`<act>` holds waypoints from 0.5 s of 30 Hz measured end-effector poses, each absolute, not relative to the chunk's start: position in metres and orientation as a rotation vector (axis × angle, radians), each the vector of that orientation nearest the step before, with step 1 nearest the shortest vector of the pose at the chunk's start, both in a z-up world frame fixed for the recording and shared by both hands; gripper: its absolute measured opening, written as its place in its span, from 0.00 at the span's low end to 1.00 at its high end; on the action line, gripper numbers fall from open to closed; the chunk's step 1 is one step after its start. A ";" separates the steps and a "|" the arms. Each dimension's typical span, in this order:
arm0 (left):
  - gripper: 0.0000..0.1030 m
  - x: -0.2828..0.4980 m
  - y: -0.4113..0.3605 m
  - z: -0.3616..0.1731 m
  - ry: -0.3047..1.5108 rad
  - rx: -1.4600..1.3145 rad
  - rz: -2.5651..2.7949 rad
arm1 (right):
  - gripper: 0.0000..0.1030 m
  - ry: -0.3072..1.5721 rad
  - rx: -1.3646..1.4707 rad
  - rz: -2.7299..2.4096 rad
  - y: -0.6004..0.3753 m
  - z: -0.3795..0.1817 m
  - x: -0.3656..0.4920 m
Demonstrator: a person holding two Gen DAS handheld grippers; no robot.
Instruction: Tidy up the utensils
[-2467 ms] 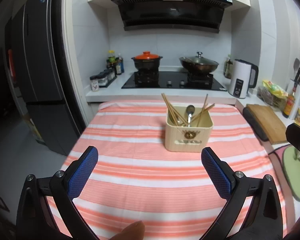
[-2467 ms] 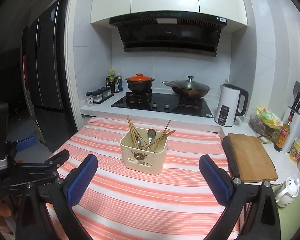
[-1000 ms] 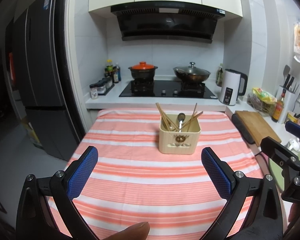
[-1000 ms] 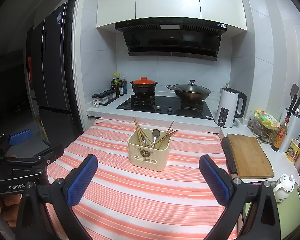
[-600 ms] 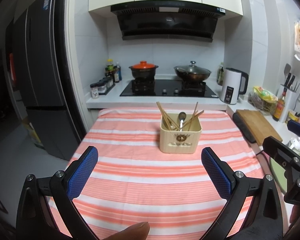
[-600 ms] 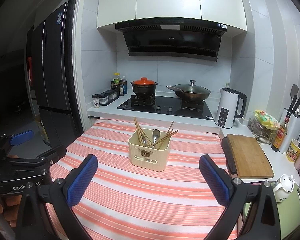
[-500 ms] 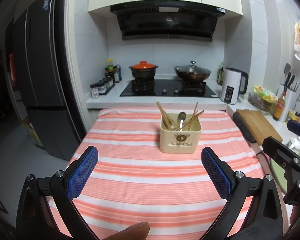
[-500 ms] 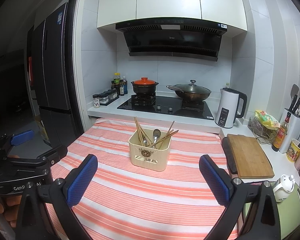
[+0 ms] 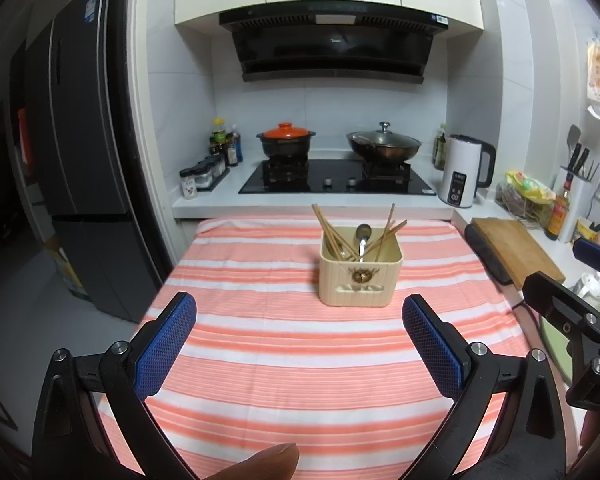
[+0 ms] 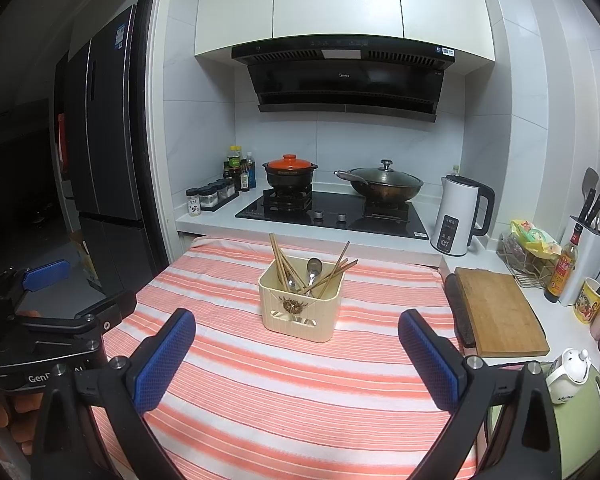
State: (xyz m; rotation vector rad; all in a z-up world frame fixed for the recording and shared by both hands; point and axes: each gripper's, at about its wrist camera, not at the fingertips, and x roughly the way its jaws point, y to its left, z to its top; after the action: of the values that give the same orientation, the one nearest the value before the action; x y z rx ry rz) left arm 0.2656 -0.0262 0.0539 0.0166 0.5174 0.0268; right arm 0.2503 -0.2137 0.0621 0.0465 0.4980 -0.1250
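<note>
Left gripper (image 9: 299, 332) spread wide, empty. Mid-table on striped orange-and-white cloth (image 9: 284, 344): ribbed cream plastic utensil holder (image 9: 360, 276), wooden chopsticks (image 9: 332, 232) splayed, steel spoon (image 9: 362, 236) upright (all loose). Risk: light holder tipping or sliding if snagged. Right gripper (image 10: 296, 338) likewise spread, empty.

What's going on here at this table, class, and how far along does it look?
A person holds a two-finger gripper in each hand above a table with a striped cloth. Both the left gripper and the right gripper are open and hold nothing. A cream utensil holder stands in the middle of the cloth, with wooden chopsticks and a metal spoon standing loosely in it. Neither gripper touches it; the sorting seems not yet begun.
</note>
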 end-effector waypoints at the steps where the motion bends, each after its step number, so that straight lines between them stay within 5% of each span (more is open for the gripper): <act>1: 1.00 0.266 -0.026 0.054 0.517 0.016 0.027 | 1.00 0.498 0.047 -0.125 -0.214 0.062 0.250; 15: 1.00 0.265 -0.027 0.053 0.518 0.016 0.026 | 1.00 0.499 0.050 -0.125 -0.215 0.062 0.250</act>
State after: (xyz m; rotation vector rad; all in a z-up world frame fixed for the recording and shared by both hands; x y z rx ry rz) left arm 0.2652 -0.0271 0.0527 0.0158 0.5183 0.0265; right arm 0.2500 -0.2151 0.0622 0.0500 0.4986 -0.1253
